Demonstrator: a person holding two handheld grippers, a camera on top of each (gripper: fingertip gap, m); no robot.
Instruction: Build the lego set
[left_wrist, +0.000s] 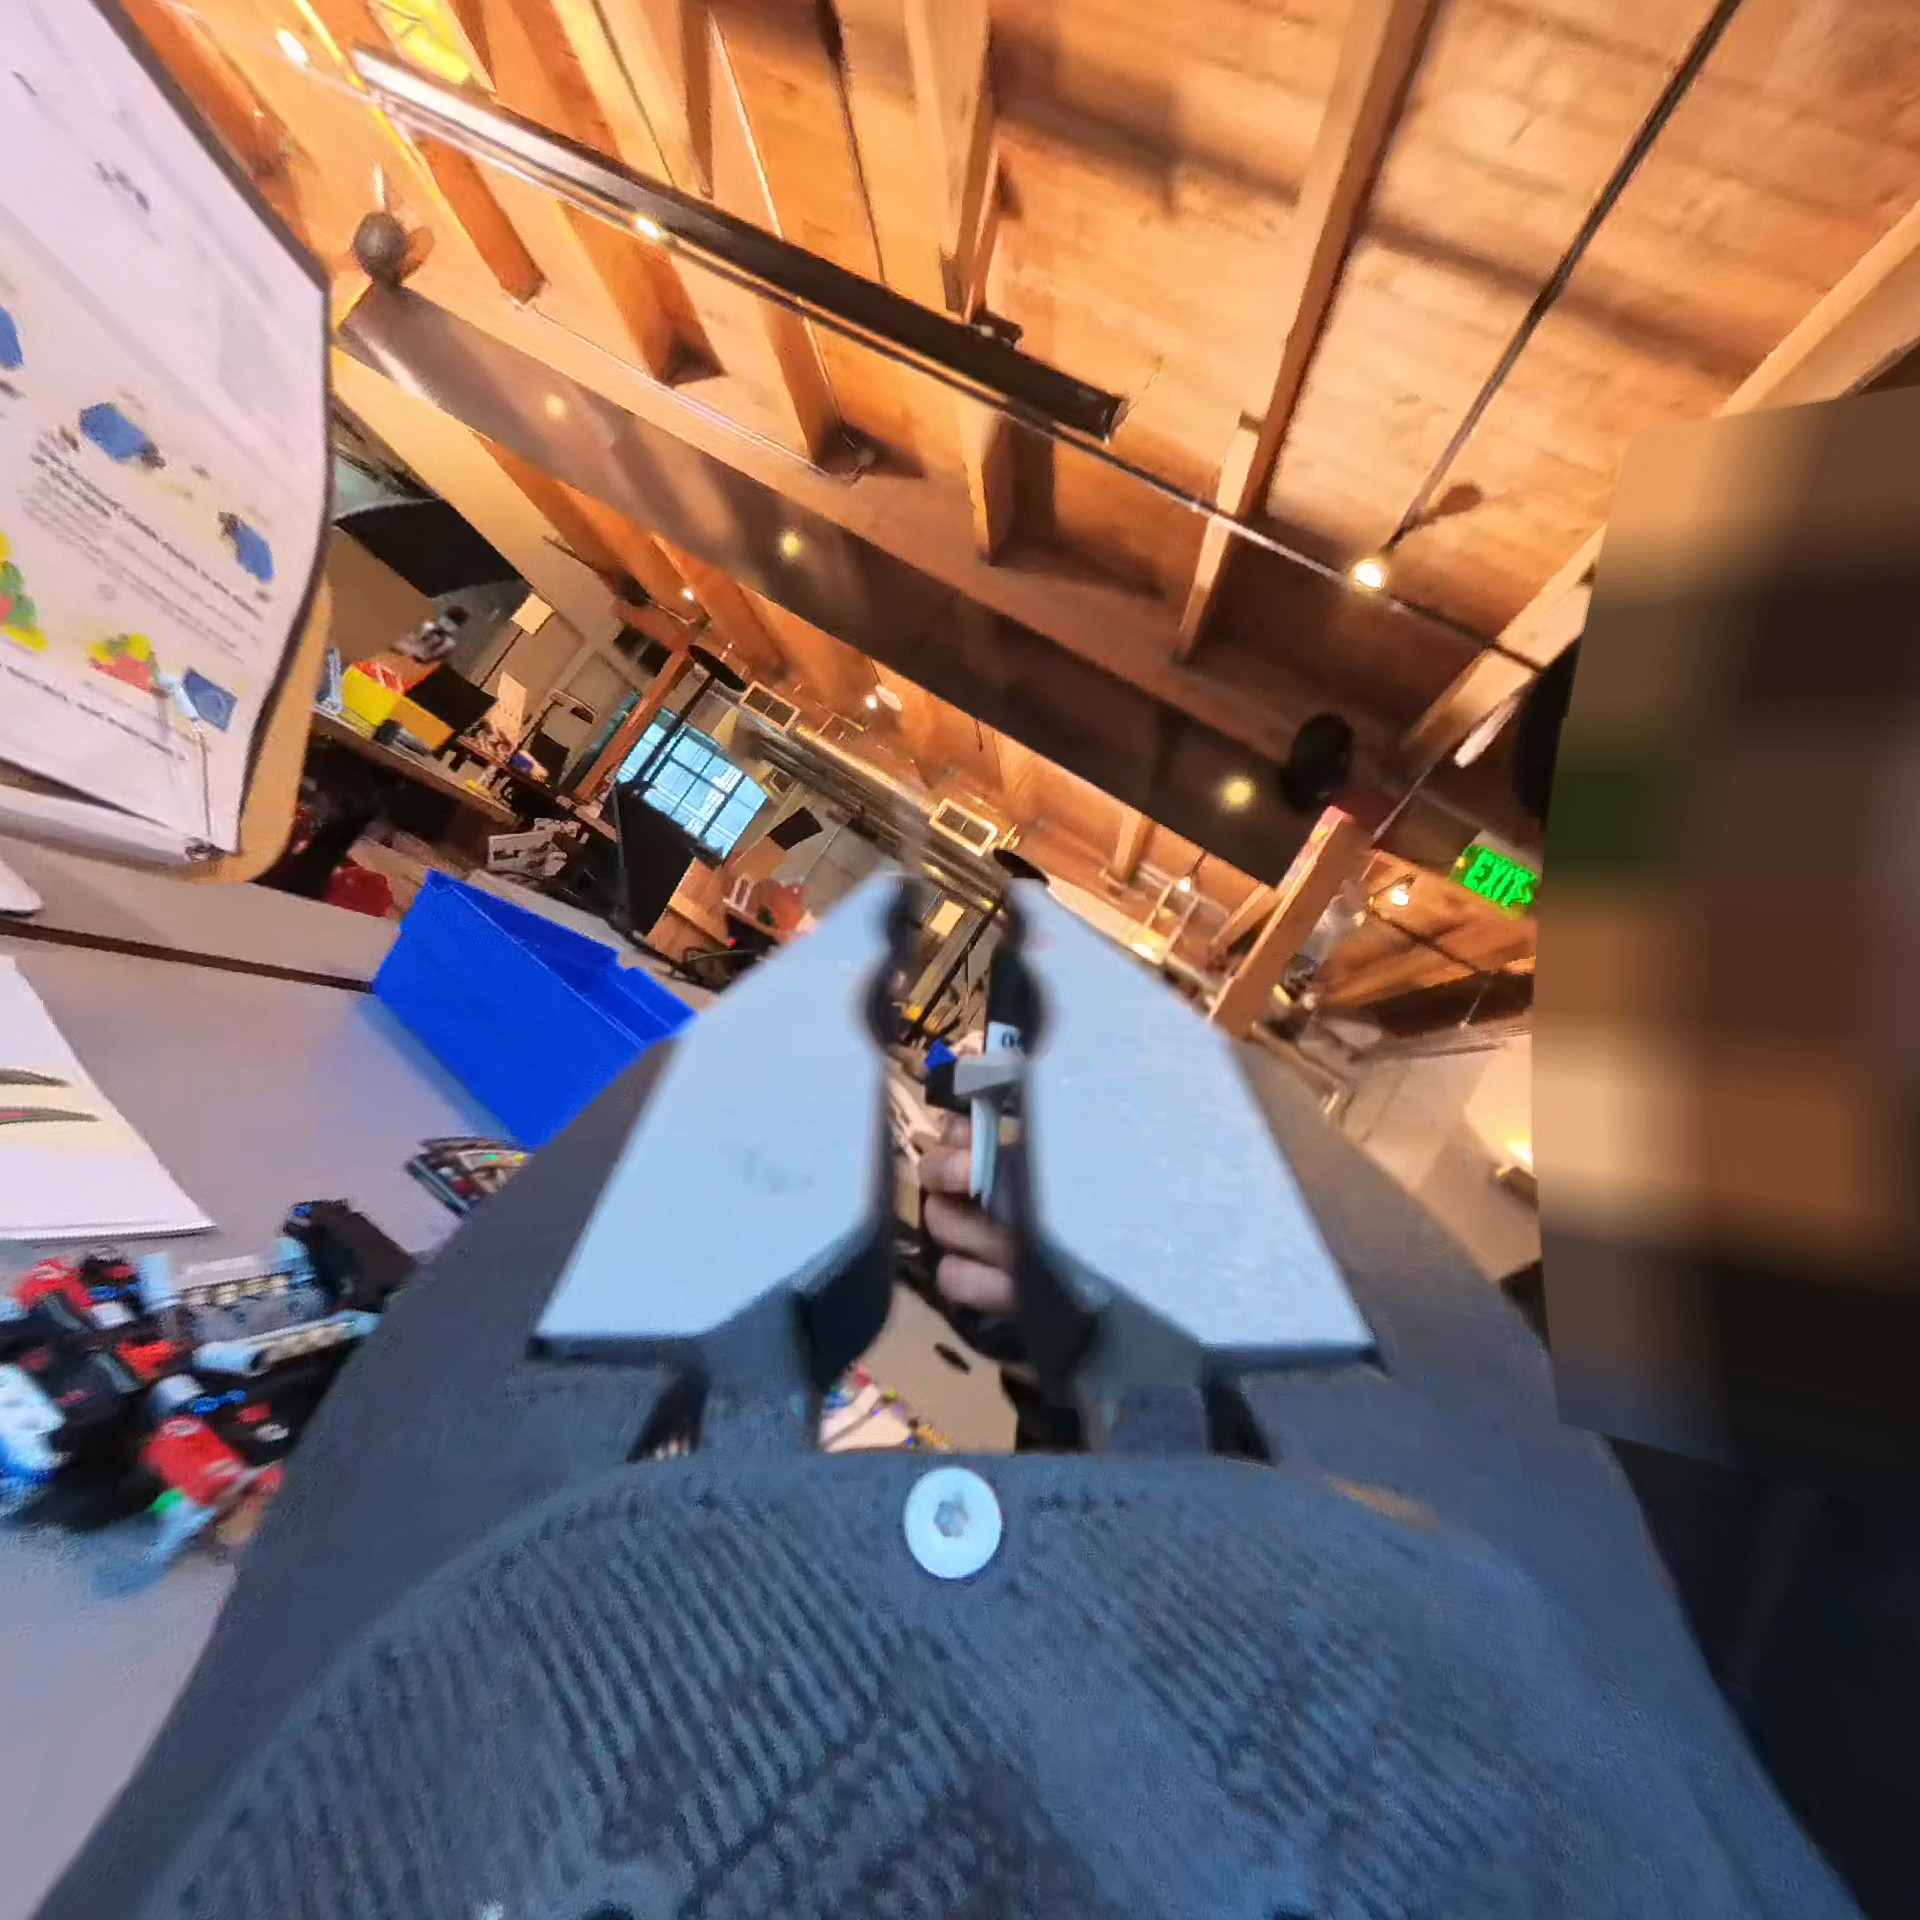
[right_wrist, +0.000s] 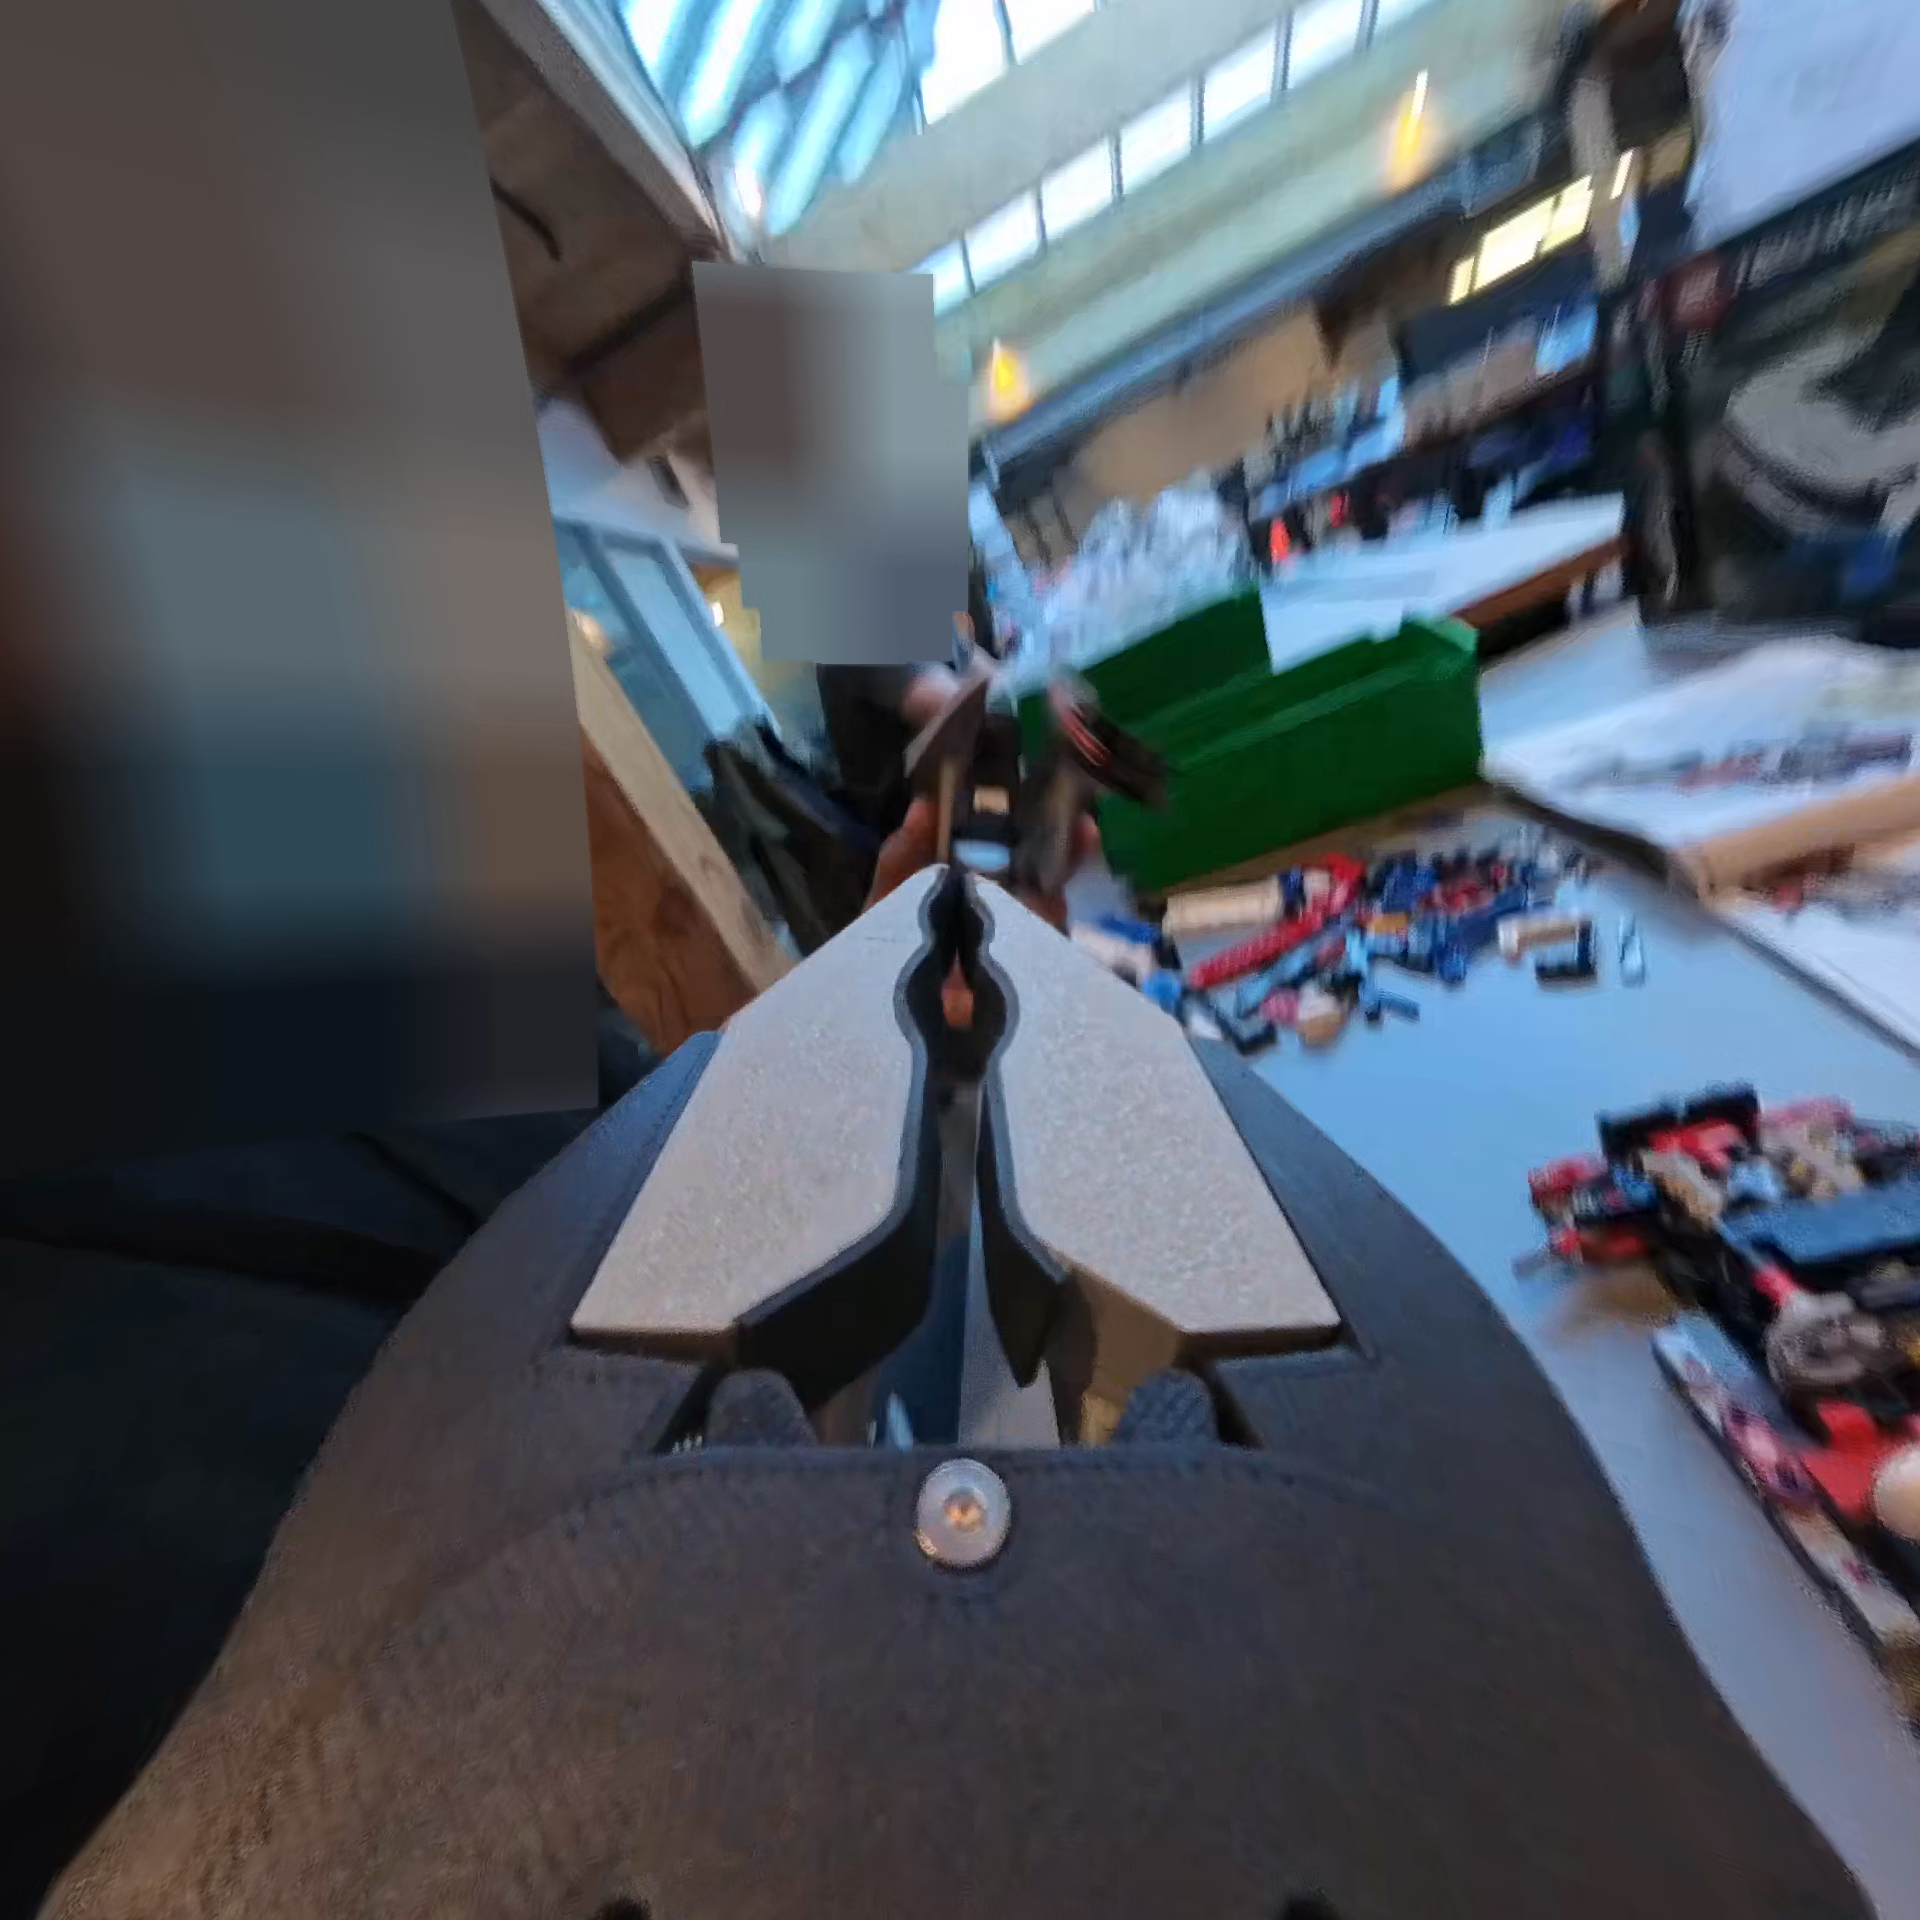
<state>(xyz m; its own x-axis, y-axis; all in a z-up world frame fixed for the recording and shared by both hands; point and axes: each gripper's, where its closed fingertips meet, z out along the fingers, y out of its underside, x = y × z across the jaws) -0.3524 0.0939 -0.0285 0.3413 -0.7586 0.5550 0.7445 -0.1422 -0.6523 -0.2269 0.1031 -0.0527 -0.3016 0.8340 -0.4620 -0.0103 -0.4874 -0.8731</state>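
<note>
Showing blue bin (left_wrist: 499, 997) left, green bin (right_wrist: 1299, 748) right

Grey table (right_wrist: 1455, 1091) bears loose bricks (right_wrist: 1382, 935), green bin (right_wrist: 1299, 748).

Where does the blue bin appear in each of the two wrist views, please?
Left wrist view: the blue bin stands left of centre on the grey table.
Right wrist view: not in it; the only bin there is the green bin.
Shared landmark: the grey table, strewn with Lego pieces.
</note>
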